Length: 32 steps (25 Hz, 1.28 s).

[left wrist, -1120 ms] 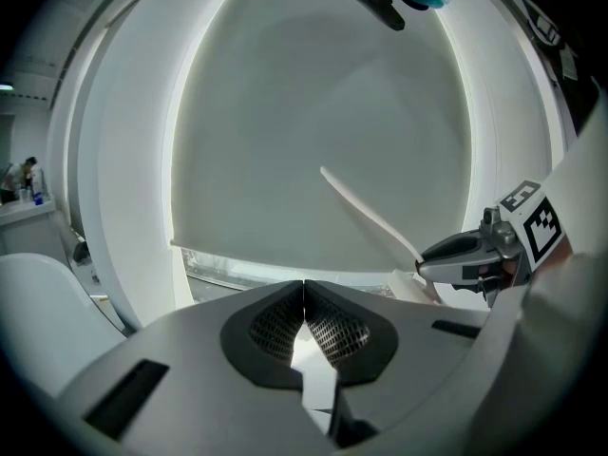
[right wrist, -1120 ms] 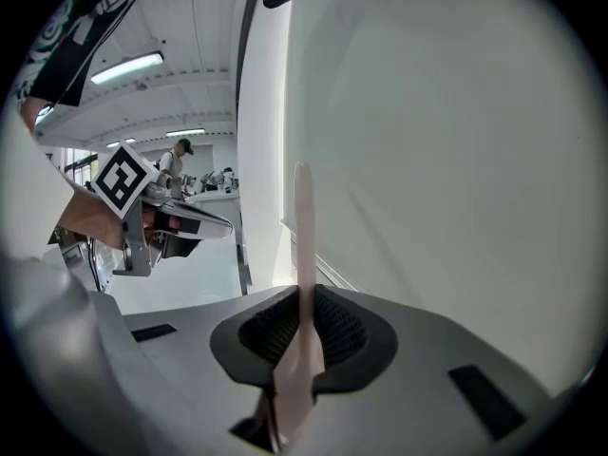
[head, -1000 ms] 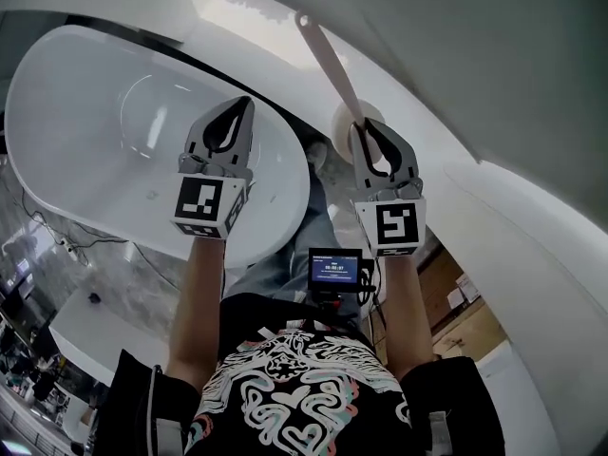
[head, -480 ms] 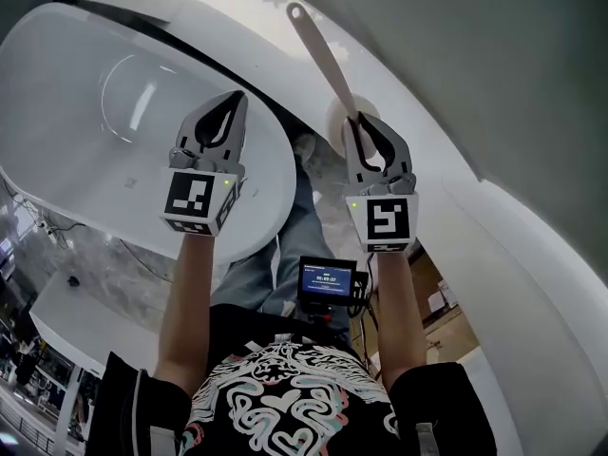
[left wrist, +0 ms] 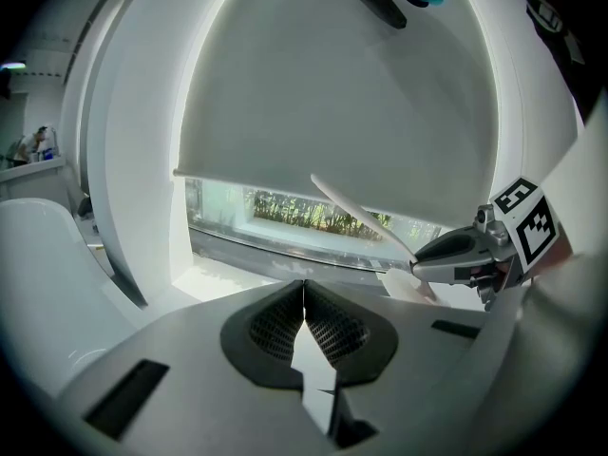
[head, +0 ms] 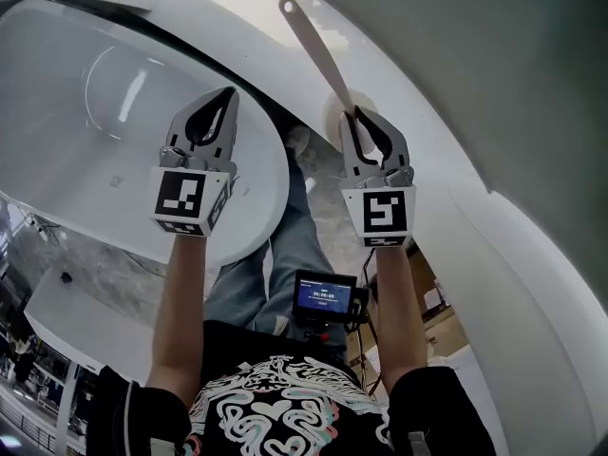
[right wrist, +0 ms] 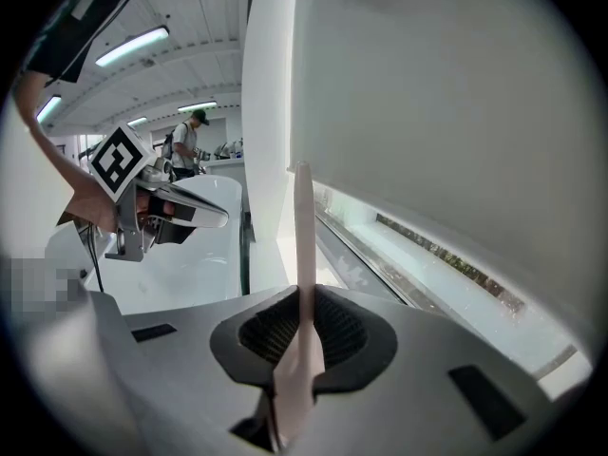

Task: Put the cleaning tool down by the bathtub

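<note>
- Progress — little yet: our right gripper [head: 351,114] clamps the cleaning tool [head: 313,50] by its handle, aloft beside the bathtub [head: 85,169].
- Our left gripper [head: 226,98] is closed on nothing.
- We have yet to set it down.

The person's arms are stretching further out, so the left hand-held gripper [head: 226,95] and right hand-held gripper [head: 350,114] are pulling away from the small screen [head: 326,297] at the chest. The cleaning tool [head: 313,50] is drifting up and left in the head view with its gripper. The bathtub [head: 57,93] is sliding off the left side, showing less of its basin.
</note>
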Available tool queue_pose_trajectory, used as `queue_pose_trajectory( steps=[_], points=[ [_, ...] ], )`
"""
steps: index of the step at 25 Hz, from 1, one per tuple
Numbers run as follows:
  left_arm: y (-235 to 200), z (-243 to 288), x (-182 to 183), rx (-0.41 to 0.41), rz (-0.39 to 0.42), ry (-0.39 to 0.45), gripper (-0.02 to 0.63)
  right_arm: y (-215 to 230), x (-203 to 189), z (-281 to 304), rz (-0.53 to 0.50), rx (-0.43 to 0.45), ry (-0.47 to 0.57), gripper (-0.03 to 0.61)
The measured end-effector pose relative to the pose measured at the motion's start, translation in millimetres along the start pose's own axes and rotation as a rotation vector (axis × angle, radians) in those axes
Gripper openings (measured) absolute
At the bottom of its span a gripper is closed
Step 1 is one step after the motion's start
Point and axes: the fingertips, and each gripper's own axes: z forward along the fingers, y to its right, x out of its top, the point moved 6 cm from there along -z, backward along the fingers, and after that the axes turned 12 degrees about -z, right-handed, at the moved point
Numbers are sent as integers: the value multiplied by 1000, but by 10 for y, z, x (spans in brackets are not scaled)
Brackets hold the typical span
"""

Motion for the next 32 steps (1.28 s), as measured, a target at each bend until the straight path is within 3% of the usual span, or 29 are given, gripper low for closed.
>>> queue_pose_trajectory(
  steps=[10,20,32],
  points=[
    [-221,319,-225,-13,-53,-23,17,-46,-157,494,-38,46,-51,64],
    [-351,476,-573,0,-82,-32,18,-109,-563,800,-56,76,-96,64],
    [-602,557,-739,9,-106,-36,17,-295,-792,1099,-79,113,-164,64]
  ],
)
